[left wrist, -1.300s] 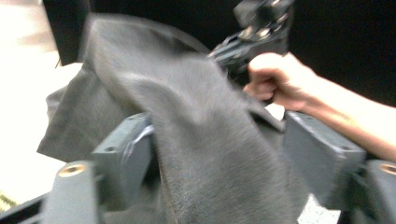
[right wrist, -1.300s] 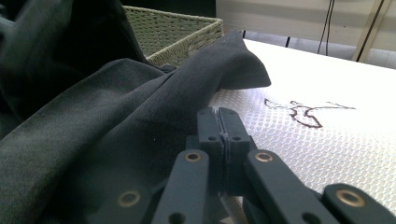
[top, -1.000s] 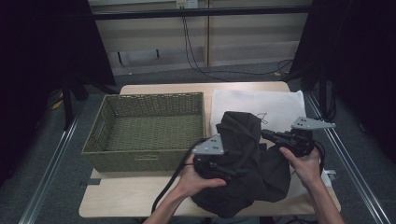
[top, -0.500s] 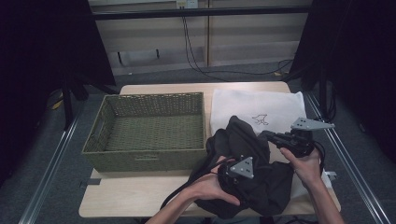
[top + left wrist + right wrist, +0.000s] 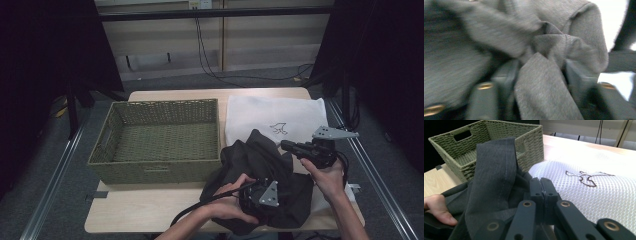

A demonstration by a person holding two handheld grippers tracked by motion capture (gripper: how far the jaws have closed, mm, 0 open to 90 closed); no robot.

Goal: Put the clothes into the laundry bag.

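Right now the dark grey garment (image 5: 265, 175) is lying crumpled on the counter (image 5: 150, 215), just beside the green wicker basket (image 5: 160, 140) and partly overlapping the white mesh bag (image 5: 275, 112). The left hand-held gripper (image 5: 260, 195) is pressing down into the cloth, its jaws having just been closing with a fold bunched between them. The right hand-held gripper (image 5: 541, 187) is staying clenched, pinching a lifted edge of the garment.

The high view was dim, with black corners, and light fell mostly on the bench (image 5: 150, 220). The left gripper view was blurry and soft all over. The white mesh bag (image 5: 599, 192) looked very bright, almost glaring, in the sharper right gripper view.
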